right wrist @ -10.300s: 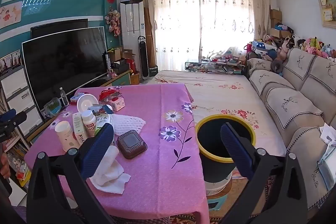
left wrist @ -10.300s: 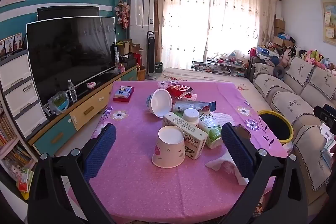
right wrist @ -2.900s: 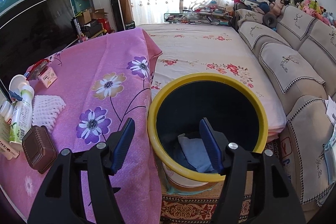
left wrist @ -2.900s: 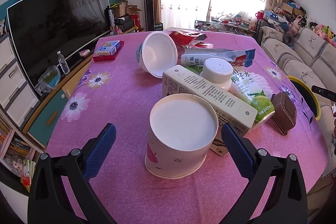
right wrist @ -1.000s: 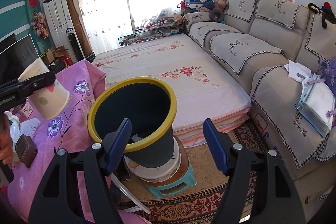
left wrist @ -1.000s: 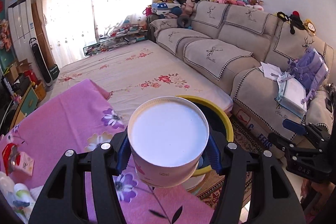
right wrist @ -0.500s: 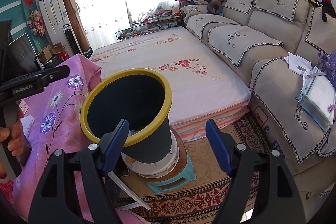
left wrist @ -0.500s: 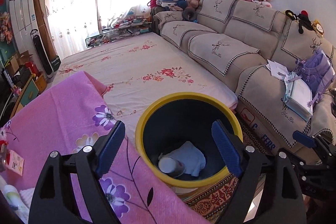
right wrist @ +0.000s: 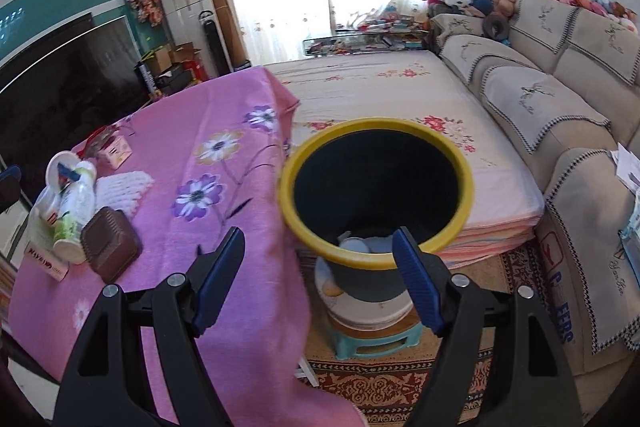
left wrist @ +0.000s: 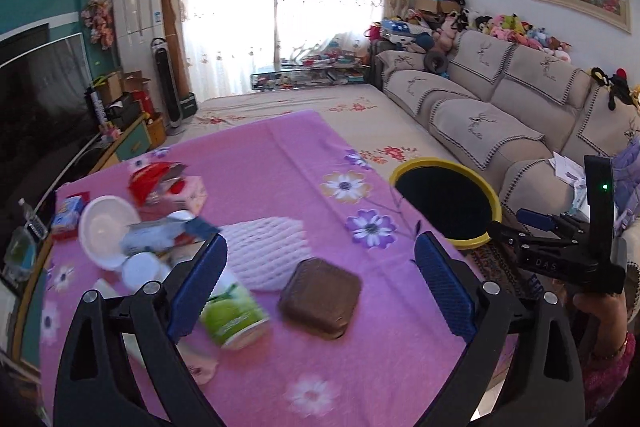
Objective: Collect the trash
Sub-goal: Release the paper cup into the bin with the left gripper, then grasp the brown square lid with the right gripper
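The left gripper (left wrist: pixel 320 279) is spread wide with nothing between its blue pads, held above the near part of the pink tablecloth (left wrist: pixel 280 163). Straight ahead of it, between the two fingers in the left wrist view, lies a brown square lidded box (left wrist: pixel 320 293); just beside that, toward the left finger, a green-and-white drink bottle (left wrist: pixel 234 313) lies on its side, partly blurred. Behind these sits a white foam fruit net (left wrist: pixel 264 255), and further left a cluster — an upturned white bowl (left wrist: pixel 106 231), a red snack wrapper (left wrist: pixel 154 179), a small pink carton (left wrist: pixel 192 193) and other packaging too smeared to name.

The right gripper (right wrist: pixel 318 279) is also open and empty, hanging near the yellow-rimmed trash bin (right wrist: pixel 376 135), which stands off the table's edge on a small stool (right wrist: pixel 376 343). Pale crumpled items show at the bin's bottom, so some trash appears to be in already.

Judged from this, the step in hand is picking the next piece from the table. The left gripper seems best placed for the brown box or the bottle — it needs to drop lower, centre one item between the pads, and close. The box is wide and flat, so gripping across its edges may be awkward; the bottle's round body could roll away from the pads.
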Motion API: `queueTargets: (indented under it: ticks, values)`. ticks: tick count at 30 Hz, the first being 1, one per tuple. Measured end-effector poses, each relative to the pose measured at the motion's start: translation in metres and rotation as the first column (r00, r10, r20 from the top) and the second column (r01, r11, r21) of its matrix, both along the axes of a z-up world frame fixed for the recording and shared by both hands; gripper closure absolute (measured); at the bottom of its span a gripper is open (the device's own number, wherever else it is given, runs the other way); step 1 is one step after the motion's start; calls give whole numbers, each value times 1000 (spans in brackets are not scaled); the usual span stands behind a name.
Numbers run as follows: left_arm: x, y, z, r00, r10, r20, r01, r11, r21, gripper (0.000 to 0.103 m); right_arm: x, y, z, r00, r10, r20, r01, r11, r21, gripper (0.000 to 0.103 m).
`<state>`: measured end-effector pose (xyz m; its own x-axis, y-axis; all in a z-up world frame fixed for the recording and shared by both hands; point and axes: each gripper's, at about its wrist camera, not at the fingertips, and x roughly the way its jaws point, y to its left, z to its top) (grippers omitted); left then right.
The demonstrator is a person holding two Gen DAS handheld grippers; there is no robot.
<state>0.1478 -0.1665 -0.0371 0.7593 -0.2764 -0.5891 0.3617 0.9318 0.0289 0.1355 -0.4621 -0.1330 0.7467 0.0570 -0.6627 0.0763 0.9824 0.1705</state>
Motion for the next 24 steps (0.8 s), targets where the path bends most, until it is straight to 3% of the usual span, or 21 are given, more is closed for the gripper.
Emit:
queueTargets:
  ticks: [4,10,14,17,24]
  values:
    - [-25,63,9,992,119,35,-119,993,18,6,7,56,3,982,186,6,-187,982,36,31]
    - [-47,128,7,971,237,21,-237,972,-4,6,22,135,0,906,423,-10,-423,906,26,31]
    - [-54,149,3,964,264,13,-264,964,-11,6,36,166,-6,872,488,-39,-489,872,-8,31]
    - [-55,151,3,964,266,6,-266,964,-15,6,50,177,-15,865,495,-79,-499,866,-35,31]
    - [-48,135,3,966,257,-15,-257,966,-15,6,67,182,-24,854,508,-117,-511,860,4,33]
